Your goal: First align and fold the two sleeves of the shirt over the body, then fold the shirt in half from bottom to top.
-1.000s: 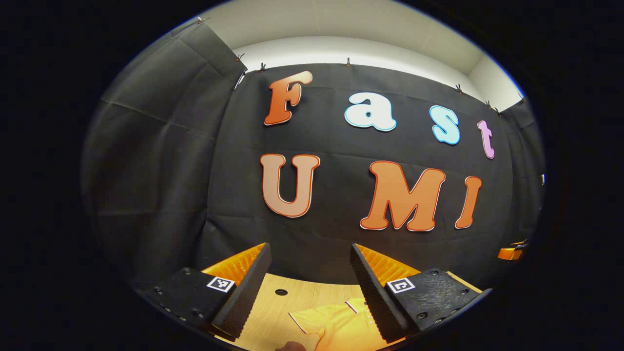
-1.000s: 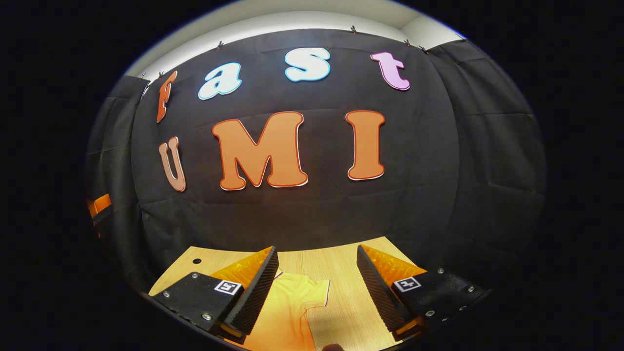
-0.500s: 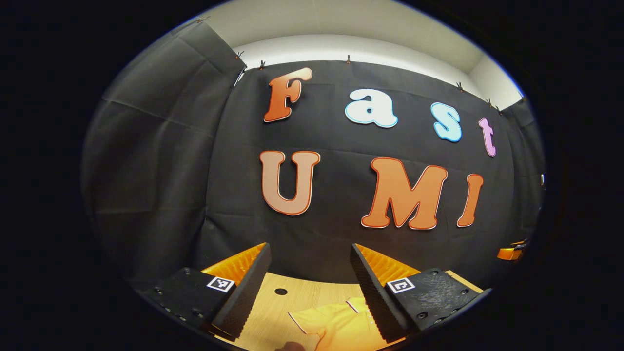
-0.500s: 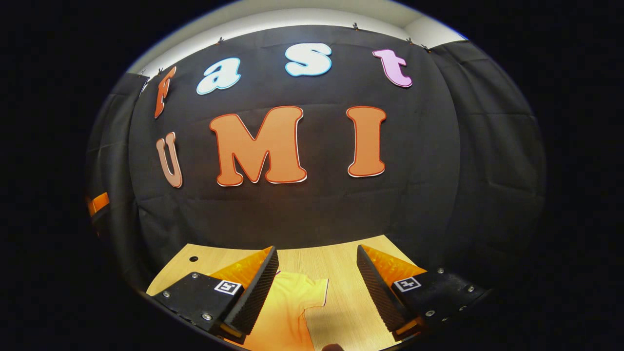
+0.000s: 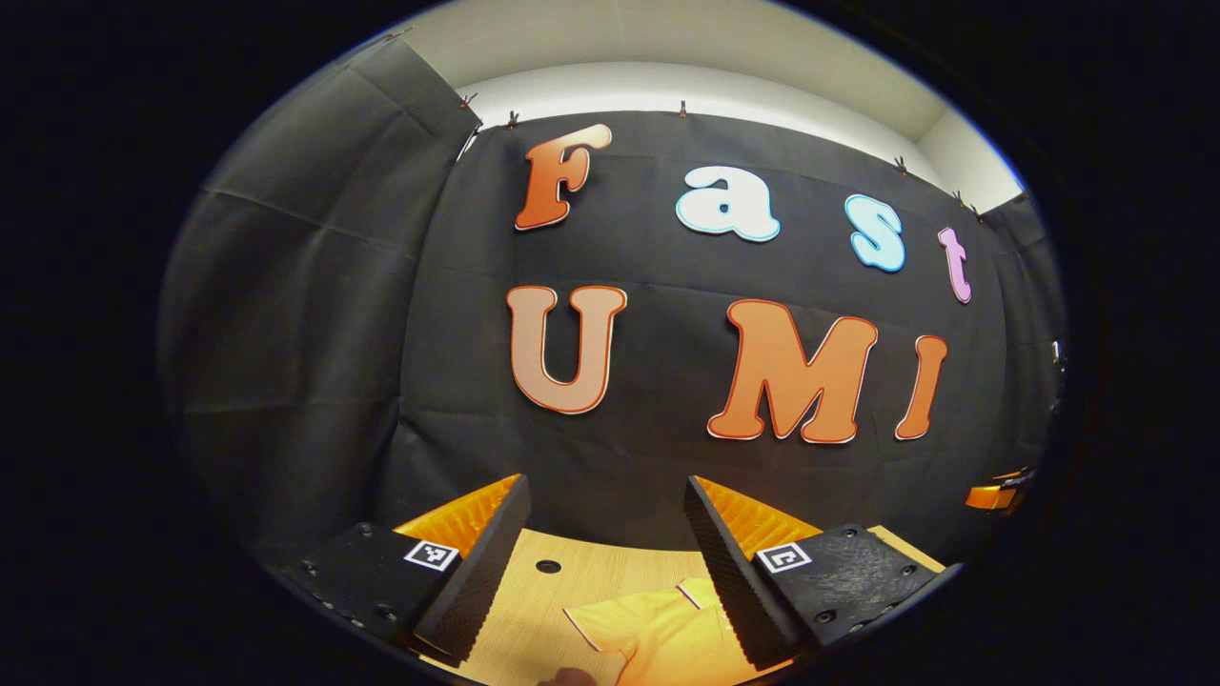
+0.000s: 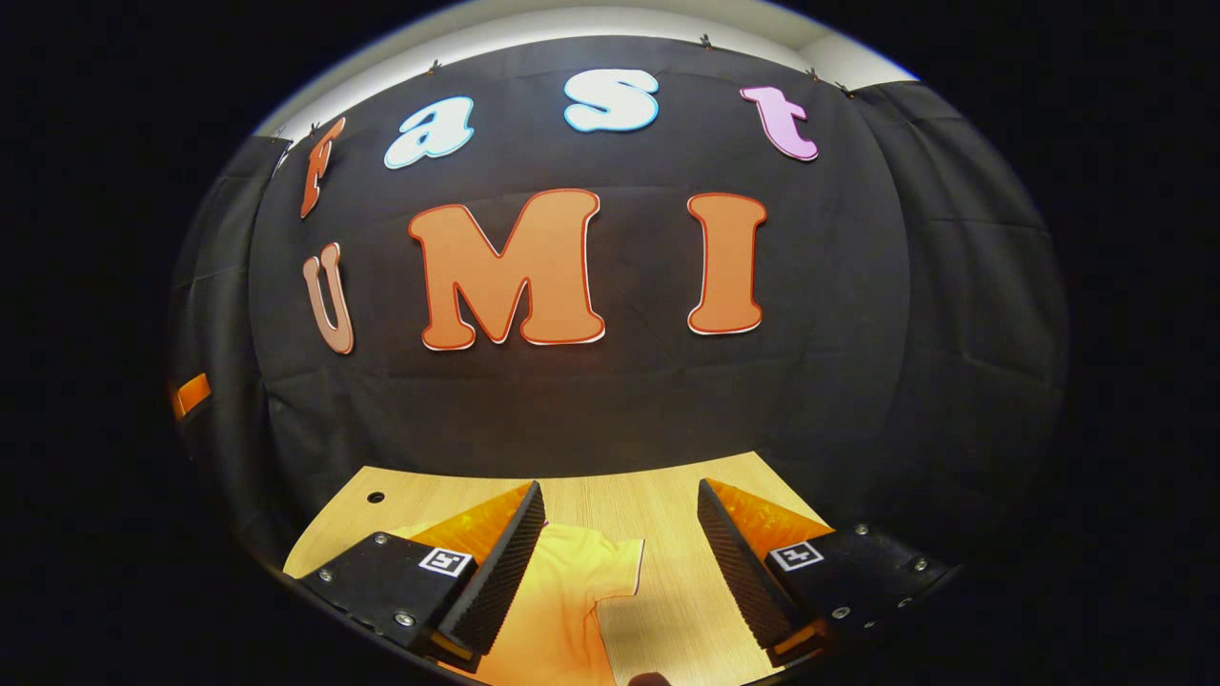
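A yellow shirt lies flat on the wooden table; its sleeve and collar show low in the left gripper view, below and between the fingers. My left gripper is open and held above the table, with nothing between its fingers. In the right gripper view the shirt shows one short sleeve spread out toward the right. My right gripper is open too, raised over that sleeve, apart from the cloth.
The table ends at the black cloth wall close behind. A small round hole sits in the tabletop near the far left corner, hole in the other view. The other gripper shows at the far right edge.
Both grippers have tipped slightly downward, the right one more, so more of the table shows. Both stay open. The shirt has not moved.
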A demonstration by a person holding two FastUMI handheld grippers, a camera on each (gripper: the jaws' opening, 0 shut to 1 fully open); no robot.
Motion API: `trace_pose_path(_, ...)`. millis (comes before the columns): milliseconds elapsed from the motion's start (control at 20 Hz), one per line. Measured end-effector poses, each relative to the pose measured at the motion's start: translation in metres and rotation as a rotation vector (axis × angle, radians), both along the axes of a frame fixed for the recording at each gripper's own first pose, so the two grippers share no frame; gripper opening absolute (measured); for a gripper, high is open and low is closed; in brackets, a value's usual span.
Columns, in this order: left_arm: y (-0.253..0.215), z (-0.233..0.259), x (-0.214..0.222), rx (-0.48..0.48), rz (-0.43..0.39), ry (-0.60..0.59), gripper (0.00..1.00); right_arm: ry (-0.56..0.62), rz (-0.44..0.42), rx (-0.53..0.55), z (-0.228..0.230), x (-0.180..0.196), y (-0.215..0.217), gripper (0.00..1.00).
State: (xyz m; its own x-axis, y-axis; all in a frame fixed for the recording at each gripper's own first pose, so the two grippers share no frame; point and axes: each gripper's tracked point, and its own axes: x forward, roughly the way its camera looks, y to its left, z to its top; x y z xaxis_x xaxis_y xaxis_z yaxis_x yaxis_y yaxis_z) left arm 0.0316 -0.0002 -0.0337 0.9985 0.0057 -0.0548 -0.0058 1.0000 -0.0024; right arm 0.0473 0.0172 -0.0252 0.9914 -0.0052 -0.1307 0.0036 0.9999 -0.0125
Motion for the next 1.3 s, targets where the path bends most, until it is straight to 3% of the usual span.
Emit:
trace_pose_path(600,0.017,-0.018,0.016,0.002,0.041,0.036,0.97,0.256,0.016,0.076,-0.060,0.063,0.005,0.98)
trace_pose_path(800,0.027,-0.025,0.017,0.004,0.066,0.051,0.98,0.452,-0.025,0.105,-0.107,0.086,-0.006,0.98)
trace_pose_path(1000,0.036,-0.027,0.017,0.022,0.099,0.062,0.98,0.573,-0.032,0.139,-0.142,0.120,-0.010,0.98)
trace_pose_path(1300,0.049,-0.030,0.016,0.040,0.152,0.073,0.98,0.811,-0.053,0.075,-0.233,0.157,-0.020,0.99)
